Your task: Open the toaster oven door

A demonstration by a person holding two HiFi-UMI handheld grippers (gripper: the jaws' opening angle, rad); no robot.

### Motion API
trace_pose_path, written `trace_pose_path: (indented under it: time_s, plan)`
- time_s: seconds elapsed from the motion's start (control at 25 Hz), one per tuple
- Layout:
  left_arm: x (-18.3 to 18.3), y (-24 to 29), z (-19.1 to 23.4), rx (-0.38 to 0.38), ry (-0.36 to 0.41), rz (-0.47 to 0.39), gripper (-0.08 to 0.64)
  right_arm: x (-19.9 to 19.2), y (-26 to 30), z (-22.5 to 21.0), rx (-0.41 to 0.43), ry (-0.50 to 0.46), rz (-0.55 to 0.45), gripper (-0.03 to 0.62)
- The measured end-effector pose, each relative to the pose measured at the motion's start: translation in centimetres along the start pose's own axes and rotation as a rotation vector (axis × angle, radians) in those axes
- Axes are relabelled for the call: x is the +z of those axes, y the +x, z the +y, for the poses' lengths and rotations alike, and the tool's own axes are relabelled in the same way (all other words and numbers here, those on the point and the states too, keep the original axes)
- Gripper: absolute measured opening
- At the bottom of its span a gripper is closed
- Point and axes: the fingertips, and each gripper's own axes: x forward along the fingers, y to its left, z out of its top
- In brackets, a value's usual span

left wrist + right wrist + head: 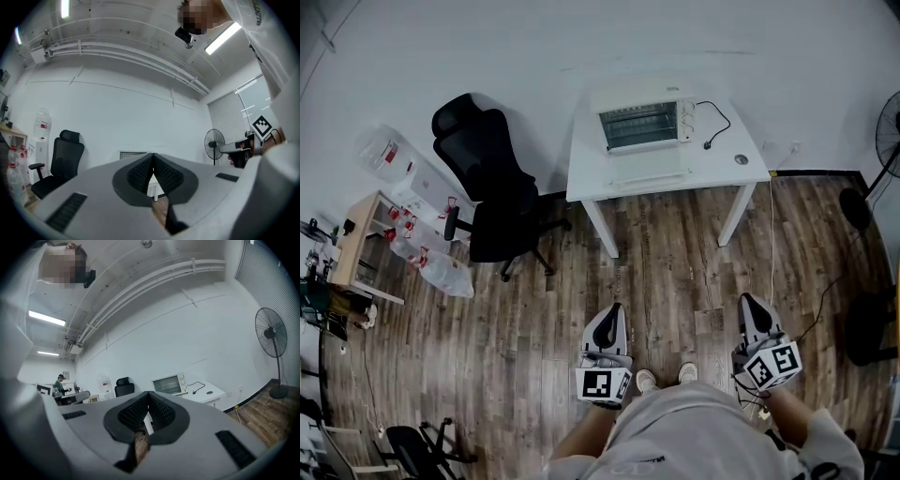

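Most of the head view is wooden floor (675, 244), with a white surface (586, 176) standing against the far wall. A black office chair (492, 187) stands just beside it (on its left, as the head view shows it). The toaster oven (642, 124) sits toward the back of the surface, well apart from both grippers. The left gripper (614, 309) and right gripper (748, 300) hang above the floor, each with jaws pressed together on nothing.

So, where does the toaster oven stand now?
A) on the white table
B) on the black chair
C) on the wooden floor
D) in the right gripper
A: the toaster oven sits on the white table against the wall, its cord beside it.
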Motion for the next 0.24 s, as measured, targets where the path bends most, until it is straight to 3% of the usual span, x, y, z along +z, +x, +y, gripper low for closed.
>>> trace_pose_path:
  time_s: [0.24]
  plan:
    - [-0.12, 0.43, -0.26, -0.001, -0.002, -0.001, 0.008, -0.08, 0.08, -0.33, 0.000, 0.002, 0.004, 0.017]
